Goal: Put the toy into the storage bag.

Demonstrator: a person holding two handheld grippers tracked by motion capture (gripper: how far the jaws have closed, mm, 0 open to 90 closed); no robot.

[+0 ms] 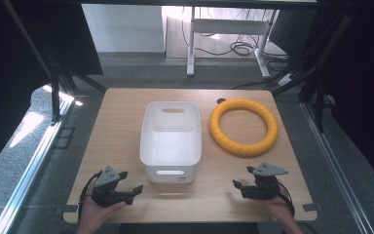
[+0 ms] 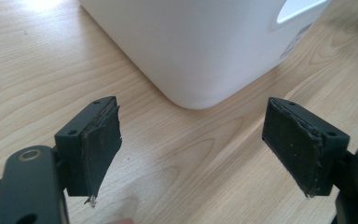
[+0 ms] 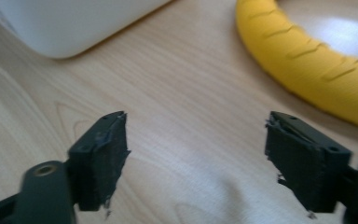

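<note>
Black and spread wide, your left claw (image 1: 130,181) rests at the near left of the bench (image 1: 121,117), holding nothing. Its own view looks past the jaws at a rounded near corner of the white bin (image 2: 200,51), close ahead but apart from the pads. From above, that bin (image 1: 171,141) stands mid-bench, its inside looking bare, a handle slot in each end wall. Right of it lies the yellow ring (image 1: 244,126), flat on the light wood, well apart from your right claw (image 1: 243,176), which also stands fully open on nothing at the near right. The right gripper view shows ridges winding around the ring (image 3: 307,56), possibly a wrapped tube. Grey floor and a white desk frame (image 1: 226,34) lie beyond.
</note>
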